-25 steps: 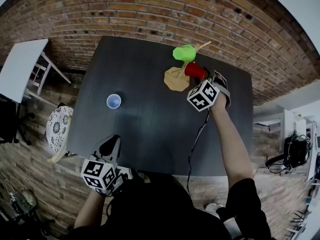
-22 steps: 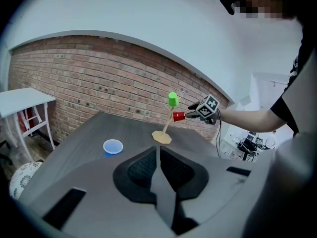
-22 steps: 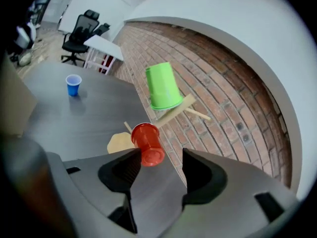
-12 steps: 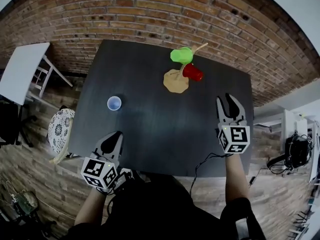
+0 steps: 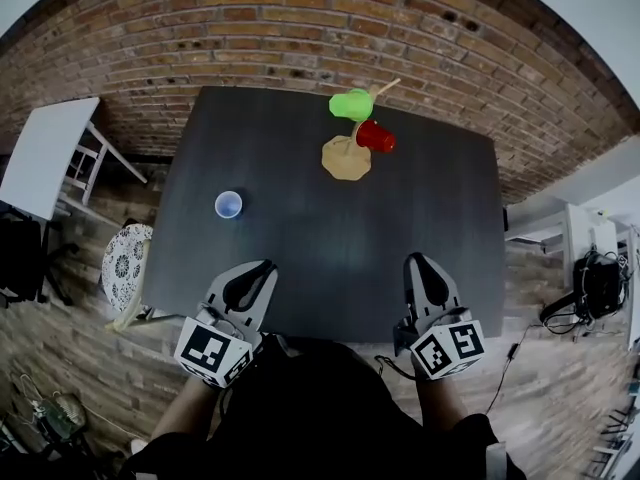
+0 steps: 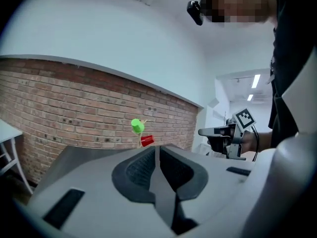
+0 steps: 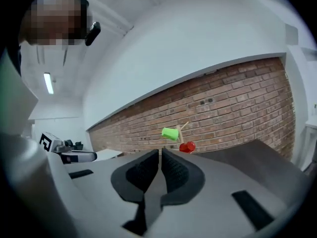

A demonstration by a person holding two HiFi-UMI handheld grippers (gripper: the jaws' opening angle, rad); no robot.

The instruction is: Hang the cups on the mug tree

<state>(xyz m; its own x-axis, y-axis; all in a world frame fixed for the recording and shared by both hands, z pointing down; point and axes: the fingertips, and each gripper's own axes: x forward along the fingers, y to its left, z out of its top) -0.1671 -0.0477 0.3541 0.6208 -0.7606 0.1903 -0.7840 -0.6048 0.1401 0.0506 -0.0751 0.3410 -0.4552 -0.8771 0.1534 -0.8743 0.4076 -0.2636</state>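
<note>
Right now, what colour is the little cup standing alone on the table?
The lone cup is pale blue; the head view shows it best.

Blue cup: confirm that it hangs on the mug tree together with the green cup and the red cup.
Not right. The blue cup does not hang on the mug tree; it sits on the dark table, well apart from the tree and to its left in the head view. Only the green cup and the red cup hang on the tree.
</note>
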